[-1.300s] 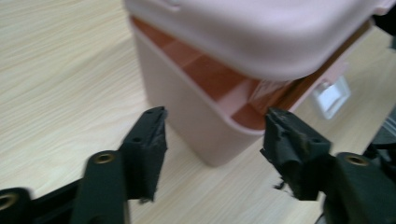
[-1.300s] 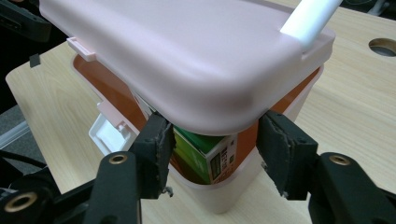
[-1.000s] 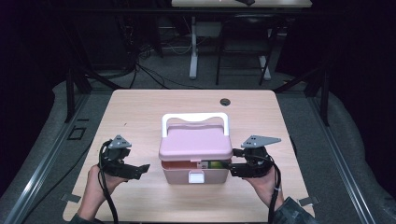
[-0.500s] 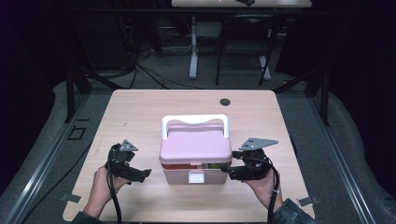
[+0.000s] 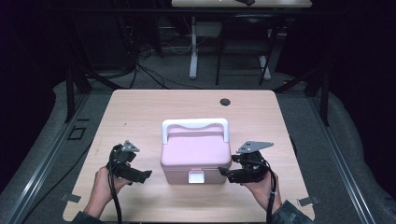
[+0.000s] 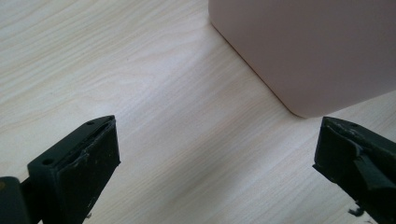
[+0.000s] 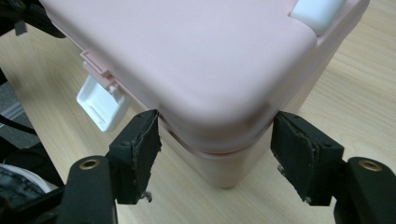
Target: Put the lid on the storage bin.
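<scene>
A pink box (image 5: 196, 151) with a white handle (image 5: 195, 125) and a white front latch (image 5: 195, 177) stands on the wooden table (image 5: 140, 112). My left gripper (image 5: 142, 176) is low beside the box's front left, open and empty. In the left gripper view, the left gripper (image 6: 217, 140) has its jaws wide apart over bare wood, with the box (image 6: 308, 51) ahead to the right. My right gripper (image 5: 224, 175) is at the box's front right corner. In the right gripper view, the right gripper (image 7: 217, 149) has just been opening, with the box's corner (image 7: 224, 154) between its jaws. The latch (image 7: 102, 105) sticks out.
A dark round cable hole (image 5: 225, 101) sits near the table's far edge. Tape marks (image 5: 70, 197) lie at the near corners. Metal floor rails (image 5: 46, 154) run along both sides, and another desk (image 5: 243, 3) stands behind.
The left gripper has sunk a little and edged toward the box. The right gripper has stayed at the box's front right corner.
</scene>
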